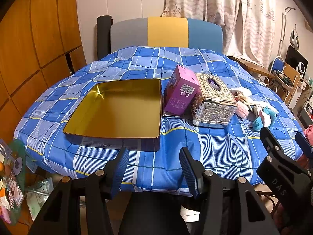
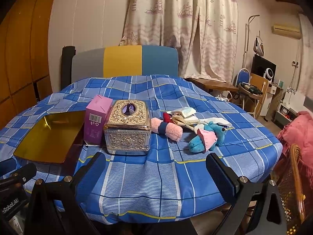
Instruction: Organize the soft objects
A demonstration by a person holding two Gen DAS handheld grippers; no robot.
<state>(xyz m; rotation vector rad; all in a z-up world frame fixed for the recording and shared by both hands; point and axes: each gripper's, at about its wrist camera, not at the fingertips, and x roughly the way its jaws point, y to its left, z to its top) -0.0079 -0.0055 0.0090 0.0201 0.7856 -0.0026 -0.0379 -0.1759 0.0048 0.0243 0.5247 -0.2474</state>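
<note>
one gold tin (image 1: 117, 107), one purple carton (image 1: 181, 92), one ornate tissue box (image 2: 128, 127), one blue plush (image 2: 207, 135) (others heaped, uncountable)

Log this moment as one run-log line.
left tongs open, empty | right tongs open, empty | gold tin empty | soft toys piled right of tissue box | none moved yet

Left gripper (image 1: 154, 166) sat low in frame, jaws spread wide apart; right gripper (image 2: 154, 174) hovered low too, jaws parted, gripping nothing.

We see a blue plaid cloth (image 2: 176, 176), a gold tin (image 1: 117, 109), a purple box (image 2: 96, 121) and a pink towel roll (image 2: 168, 130).
</note>
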